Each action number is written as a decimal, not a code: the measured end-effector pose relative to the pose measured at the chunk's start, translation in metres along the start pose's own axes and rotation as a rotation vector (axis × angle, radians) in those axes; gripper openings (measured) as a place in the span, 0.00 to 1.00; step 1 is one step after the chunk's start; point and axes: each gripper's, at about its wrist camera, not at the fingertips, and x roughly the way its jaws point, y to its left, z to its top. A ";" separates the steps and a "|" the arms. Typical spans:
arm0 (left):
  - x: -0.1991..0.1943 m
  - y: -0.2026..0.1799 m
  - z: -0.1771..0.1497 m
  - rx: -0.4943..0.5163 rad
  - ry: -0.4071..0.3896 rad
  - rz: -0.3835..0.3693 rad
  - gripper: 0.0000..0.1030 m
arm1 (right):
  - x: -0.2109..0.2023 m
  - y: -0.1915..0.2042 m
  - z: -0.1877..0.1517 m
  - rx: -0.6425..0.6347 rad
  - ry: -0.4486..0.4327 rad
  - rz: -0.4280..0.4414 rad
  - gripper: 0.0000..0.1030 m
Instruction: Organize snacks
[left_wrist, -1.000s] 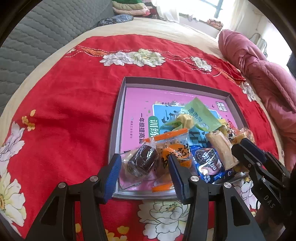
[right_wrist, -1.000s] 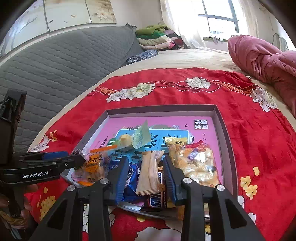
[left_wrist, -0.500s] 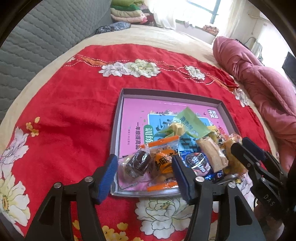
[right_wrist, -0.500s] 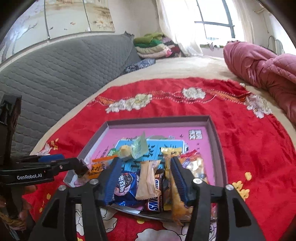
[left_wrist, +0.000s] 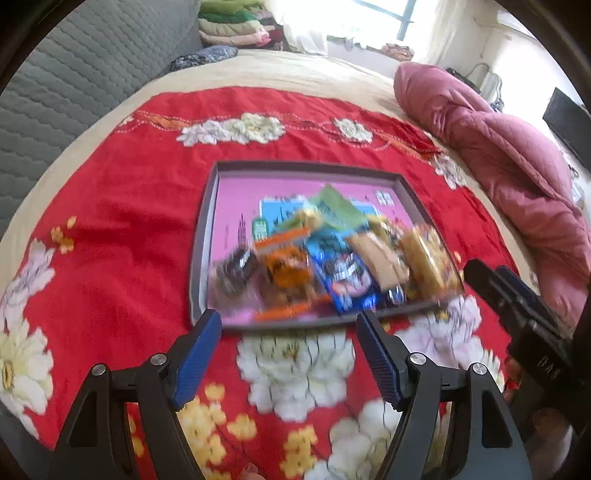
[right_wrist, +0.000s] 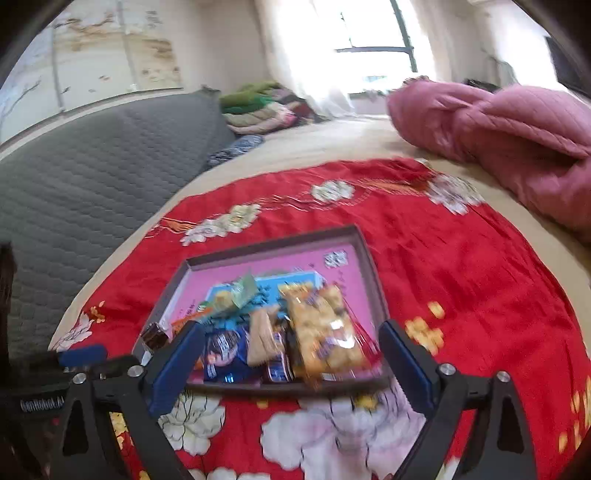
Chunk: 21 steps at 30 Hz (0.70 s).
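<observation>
Snacks (left_wrist: 332, 258) lie heaped in a grey tray (left_wrist: 201, 236) on a red floral cloth (left_wrist: 122, 206), long packets pointing away. Left hand-held gripper (left_wrist: 288, 332) and right hand-held gripper (right_wrist: 291, 354) hang before the tray's near rim, jaws opening, gripping nothing.

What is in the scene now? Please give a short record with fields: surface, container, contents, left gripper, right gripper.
surface: red floral cloth on a bed
container: grey tray with pink bottom
contents: wrapped snacks, among them a blue packet and a yellow bag, piled at the near end
left gripper: jaws opening, nothing between them
right gripper: jaws opening, nothing gripped
</observation>
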 end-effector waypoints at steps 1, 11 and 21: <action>-0.001 -0.001 -0.006 0.004 0.009 0.001 0.75 | -0.005 -0.001 -0.004 0.015 0.014 -0.016 0.94; -0.017 -0.003 -0.033 0.010 0.020 0.048 0.75 | -0.042 0.002 -0.027 0.038 0.052 -0.086 0.96; -0.017 -0.008 -0.042 0.023 0.041 0.030 0.75 | -0.042 0.006 -0.048 0.038 0.119 -0.089 0.97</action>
